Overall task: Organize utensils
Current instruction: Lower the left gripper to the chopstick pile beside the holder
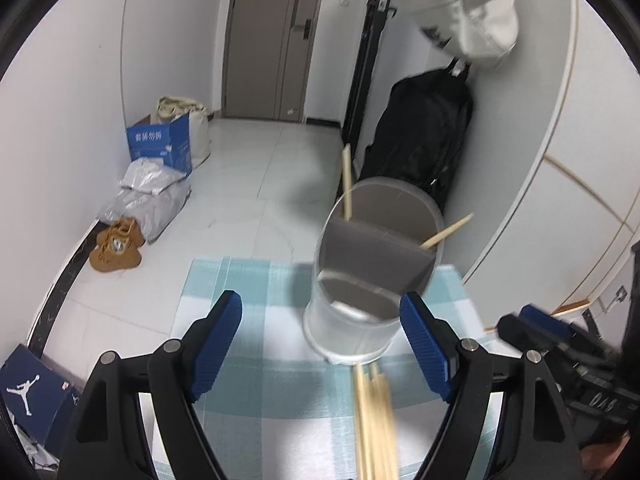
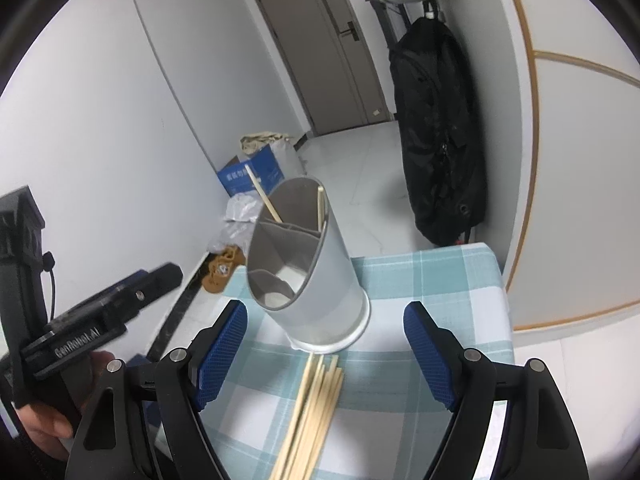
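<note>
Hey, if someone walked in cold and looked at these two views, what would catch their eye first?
Probably the grey divided utensil holder standing on the teal checked cloth, with two chopsticks already poking out of its back compartment. Next, the loose chopstick bundle lying on the cloth just in front of it, between the blue pads of the open right claw.

Two wrist fisheyes, both angled down over one small table.

Each looks forward between its own blue-padded fingers, close above the checked tablecloth (image 1: 256,384). Both share the grey utensil holder (image 1: 372,280) and loose chopsticks (image 2: 312,408), the door (image 2: 332,52) and black bag (image 1: 420,140) beyond. The left view sits left of the right; each glimpses the other gripper at its edge.
</note>
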A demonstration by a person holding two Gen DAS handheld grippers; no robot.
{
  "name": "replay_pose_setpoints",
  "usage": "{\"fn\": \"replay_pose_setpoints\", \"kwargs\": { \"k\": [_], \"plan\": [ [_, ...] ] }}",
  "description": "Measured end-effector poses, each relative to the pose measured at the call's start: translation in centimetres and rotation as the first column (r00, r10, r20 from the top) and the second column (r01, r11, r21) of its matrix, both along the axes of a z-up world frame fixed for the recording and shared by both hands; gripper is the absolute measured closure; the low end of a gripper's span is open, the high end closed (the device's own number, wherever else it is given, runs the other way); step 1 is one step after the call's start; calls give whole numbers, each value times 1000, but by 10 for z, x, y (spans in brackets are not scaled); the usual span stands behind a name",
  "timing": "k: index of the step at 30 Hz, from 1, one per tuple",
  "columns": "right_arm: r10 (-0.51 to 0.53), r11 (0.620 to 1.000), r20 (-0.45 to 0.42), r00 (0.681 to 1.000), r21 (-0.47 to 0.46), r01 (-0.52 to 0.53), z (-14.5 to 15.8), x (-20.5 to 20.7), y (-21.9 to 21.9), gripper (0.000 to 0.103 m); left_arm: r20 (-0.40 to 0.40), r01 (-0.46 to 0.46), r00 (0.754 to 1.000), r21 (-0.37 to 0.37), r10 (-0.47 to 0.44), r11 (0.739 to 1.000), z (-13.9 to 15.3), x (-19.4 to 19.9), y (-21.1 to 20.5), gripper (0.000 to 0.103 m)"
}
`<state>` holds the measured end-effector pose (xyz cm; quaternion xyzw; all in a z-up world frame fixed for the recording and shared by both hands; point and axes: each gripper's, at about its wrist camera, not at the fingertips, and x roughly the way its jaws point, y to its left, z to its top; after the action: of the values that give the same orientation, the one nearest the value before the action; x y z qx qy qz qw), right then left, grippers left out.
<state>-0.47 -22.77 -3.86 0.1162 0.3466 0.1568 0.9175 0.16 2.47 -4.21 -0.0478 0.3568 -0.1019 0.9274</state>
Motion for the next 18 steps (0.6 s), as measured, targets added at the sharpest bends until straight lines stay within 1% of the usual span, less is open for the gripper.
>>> {"fn": "replay_pose_setpoints", "kwargs": {
  "k": [4,6,10,13,16,18],
  "plan": [
    [6,1000,-24,1000,-10,-6,-16,9,0,22,-95,-15,995,-7,14,1000,-25,9,5,25],
    [-1,1000,-41,999,-5,1,-27,13,-2,22,-126,-10,992,-23,7,1000,-33,12,5,25],
    [-26,1000,-82,996,7,27,-43,21,-6,22,-175,22,984,7,-21,1000,-48,16,-5,25],
    [-30,999,-119,992,30,34,-53,29,-7,23,-220,38,975,16,-34,999,-59,21,-12,25],
    [-30,999,-124,992,18,33,-56,32,-7,24,-270,64,961,10,-59,998,-67,23,-19,25],
    [-28,999,-137,990,21,31,-59,34,-8,27,-302,96,949,3,-91,995,-70,23,-26,25]
  ]
}}
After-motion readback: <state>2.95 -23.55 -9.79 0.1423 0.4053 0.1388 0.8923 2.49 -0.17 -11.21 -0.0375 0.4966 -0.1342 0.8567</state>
